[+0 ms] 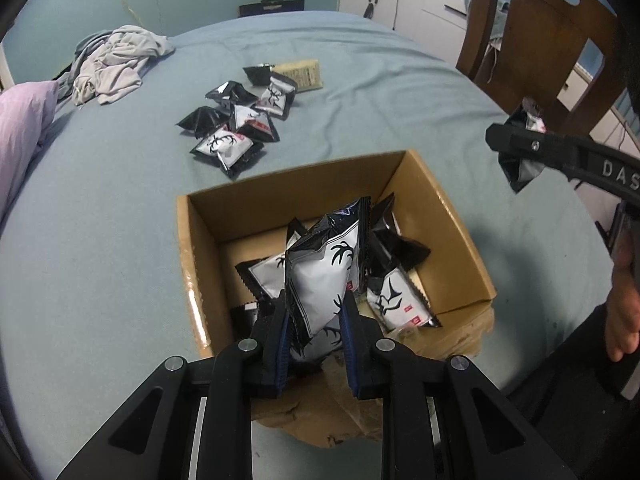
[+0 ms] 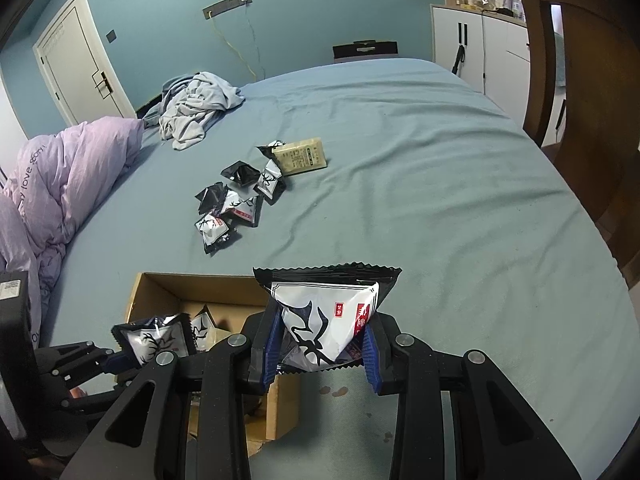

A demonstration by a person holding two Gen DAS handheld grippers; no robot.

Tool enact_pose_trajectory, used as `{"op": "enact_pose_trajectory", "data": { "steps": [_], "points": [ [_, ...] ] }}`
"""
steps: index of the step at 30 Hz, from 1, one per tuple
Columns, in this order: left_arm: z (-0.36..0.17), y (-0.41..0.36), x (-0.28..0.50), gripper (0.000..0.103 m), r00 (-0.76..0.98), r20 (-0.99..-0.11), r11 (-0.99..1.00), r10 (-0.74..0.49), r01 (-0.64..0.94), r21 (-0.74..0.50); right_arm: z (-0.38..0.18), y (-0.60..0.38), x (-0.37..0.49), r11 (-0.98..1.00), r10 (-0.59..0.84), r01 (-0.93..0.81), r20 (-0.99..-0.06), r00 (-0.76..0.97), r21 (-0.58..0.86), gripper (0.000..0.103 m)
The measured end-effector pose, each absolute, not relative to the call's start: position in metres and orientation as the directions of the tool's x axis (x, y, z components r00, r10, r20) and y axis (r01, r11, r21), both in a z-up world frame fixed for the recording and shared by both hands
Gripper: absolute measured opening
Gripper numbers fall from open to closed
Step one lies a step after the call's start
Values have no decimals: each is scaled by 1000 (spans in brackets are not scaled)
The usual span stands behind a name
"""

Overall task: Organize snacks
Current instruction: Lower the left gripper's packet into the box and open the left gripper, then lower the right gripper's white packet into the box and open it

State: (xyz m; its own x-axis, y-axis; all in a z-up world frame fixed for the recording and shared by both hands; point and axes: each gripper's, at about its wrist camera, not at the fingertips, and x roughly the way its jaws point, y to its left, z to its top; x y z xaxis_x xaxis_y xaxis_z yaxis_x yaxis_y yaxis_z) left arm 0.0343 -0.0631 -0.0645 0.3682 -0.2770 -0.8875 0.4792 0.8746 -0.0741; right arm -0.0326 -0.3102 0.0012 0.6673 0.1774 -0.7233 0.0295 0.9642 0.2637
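Observation:
An open cardboard box (image 1: 208, 216) (image 2: 160, 286) stands on the blue bed sheet with several black-and-white snack packets (image 1: 394, 294) inside. Over the box my left gripper (image 1: 316, 316) is shut on a black-and-white snack packet (image 1: 324, 276), which hangs just above the packets in the box. The same gripper shows at the lower left of the right wrist view (image 2: 124, 356), its packet (image 2: 154, 340) at the box's edge. To the right of the box my right gripper (image 2: 320, 344) (image 1: 516, 140) is shut on another snack packet (image 2: 328, 320) (image 1: 520, 168). Several more packets (image 1: 236, 124) (image 2: 232, 204) lie loose on the sheet beyond the box.
A beige flat pack (image 1: 304, 74) (image 2: 302, 156) lies at the far end of the loose pile. Crumpled grey clothes (image 2: 192, 108) and a lilac duvet (image 2: 68, 176) are on the left. A wooden chair (image 1: 536, 44) stands at the bed's right. A hand (image 1: 624, 300) holds the right gripper.

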Motion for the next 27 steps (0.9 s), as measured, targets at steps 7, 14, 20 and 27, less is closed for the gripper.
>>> {"op": "enact_pose_trajectory", "data": {
  "steps": [7, 14, 20, 27],
  "points": [
    [-68, -65, 33, 24, 369, -891, 874, -264, 481, -59, 1, -307, -33, 968, 177, 17, -727, 664, 251, 32],
    [-56, -58, 33, 55, 413, -865, 885, -285, 459, -72, 2, -305, -34, 969, 177, 9, -726, 664, 245, 32],
    [-29, -41, 32, 77, 535, -798, 917, -279, 394, -56, 2, -298, -36, 973, 184, -21, -724, 664, 228, 32],
    [-10, -17, 38, 88, 661, -728, 961, -184, 276, 7, 2, -277, -37, 982, 187, -95, -733, 653, 166, 32]
  ]
}}
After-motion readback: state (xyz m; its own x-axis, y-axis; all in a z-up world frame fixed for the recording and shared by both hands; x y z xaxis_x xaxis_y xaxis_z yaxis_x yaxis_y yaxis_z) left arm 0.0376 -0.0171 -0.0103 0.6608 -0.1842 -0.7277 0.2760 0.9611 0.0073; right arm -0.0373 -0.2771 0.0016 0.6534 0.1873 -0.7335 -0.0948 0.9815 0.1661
